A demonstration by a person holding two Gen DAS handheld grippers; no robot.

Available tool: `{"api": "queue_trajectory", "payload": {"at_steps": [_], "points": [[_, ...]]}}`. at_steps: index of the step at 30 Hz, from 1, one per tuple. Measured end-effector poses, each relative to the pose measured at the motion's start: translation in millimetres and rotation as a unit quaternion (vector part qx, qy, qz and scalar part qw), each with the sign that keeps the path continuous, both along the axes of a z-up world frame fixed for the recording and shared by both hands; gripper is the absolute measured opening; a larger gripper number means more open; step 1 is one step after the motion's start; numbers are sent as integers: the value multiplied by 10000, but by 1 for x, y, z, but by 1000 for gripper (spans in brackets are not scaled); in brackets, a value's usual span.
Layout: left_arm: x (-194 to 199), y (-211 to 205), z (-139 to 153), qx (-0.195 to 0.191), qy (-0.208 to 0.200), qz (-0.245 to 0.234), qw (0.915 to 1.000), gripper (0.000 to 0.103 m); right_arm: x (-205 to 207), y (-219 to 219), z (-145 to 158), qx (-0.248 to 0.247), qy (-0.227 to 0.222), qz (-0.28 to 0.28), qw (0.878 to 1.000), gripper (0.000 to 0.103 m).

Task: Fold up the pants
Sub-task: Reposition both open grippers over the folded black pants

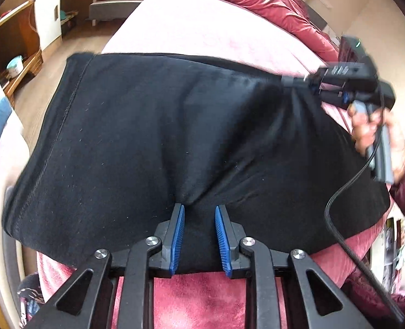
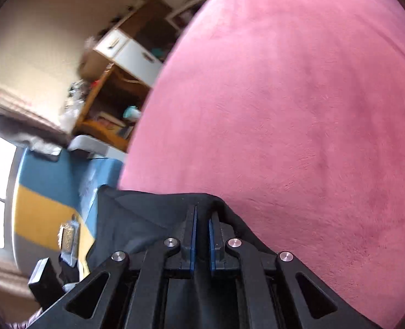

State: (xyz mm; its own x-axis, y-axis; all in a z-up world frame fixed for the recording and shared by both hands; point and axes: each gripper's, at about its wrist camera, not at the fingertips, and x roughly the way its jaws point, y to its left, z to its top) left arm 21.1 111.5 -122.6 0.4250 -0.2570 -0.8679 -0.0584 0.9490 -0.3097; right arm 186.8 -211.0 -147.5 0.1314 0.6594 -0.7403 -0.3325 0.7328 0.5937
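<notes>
Black pants [image 1: 136, 137] lie folded across a pink bed cover [image 1: 202, 27]. In the left wrist view my left gripper [image 1: 199, 211] has its blue-padded jaws partly closed on a pinch of the near edge of the pants. My right gripper [image 1: 292, 81] shows at the right of that view, shut on the far right edge of the pants, held by a hand [image 1: 377, 131]. In the right wrist view the right gripper [image 2: 201, 213] is shut on a black fold of the pants [image 2: 136, 219], lifted above the pink cover [image 2: 284, 96].
A crumpled red blanket [image 1: 270, 2] lies at the far end of the bed. The bed's left edge drops to a wooden floor [image 1: 73, 44] with a wooden shelf unit [image 1: 19, 54] and a white cabinet [image 2: 131, 52]. A black cable [image 1: 347, 235] hangs from the right gripper.
</notes>
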Motion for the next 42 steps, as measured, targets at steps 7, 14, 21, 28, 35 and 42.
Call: {"api": "queue_trajectory", "payload": {"at_steps": [7, 14, 21, 28, 35, 42], "points": [[-11, 22, 25, -282, -321, 420, 9982, 25, -14, 17, 7, -434, -208, -3, 9988, 15], [-36, 88, 35, -424, -553, 1595, 9847, 25, -43, -18, 46, -675, -764, -389, 9940, 45], [-37, 94, 4, -53, 108, 1721, 9850, 25, -89, -46, 53, -1030, -993, -553, 9882, 45], [-34, 80, 18, 436, 1, 1605, 9861, 27, -127, -119, 35, -1433, -720, -1312, 9783, 45], [-32, 47, 44, 543, -469, 1002, 9924, 30, -172, -218, 32, -1339, -511, -2559, 9560, 45], [-21, -3, 58, 319, -730, 23, 9968, 30, -234, -354, 20, -518, -132, -4429, 8950, 45]]}}
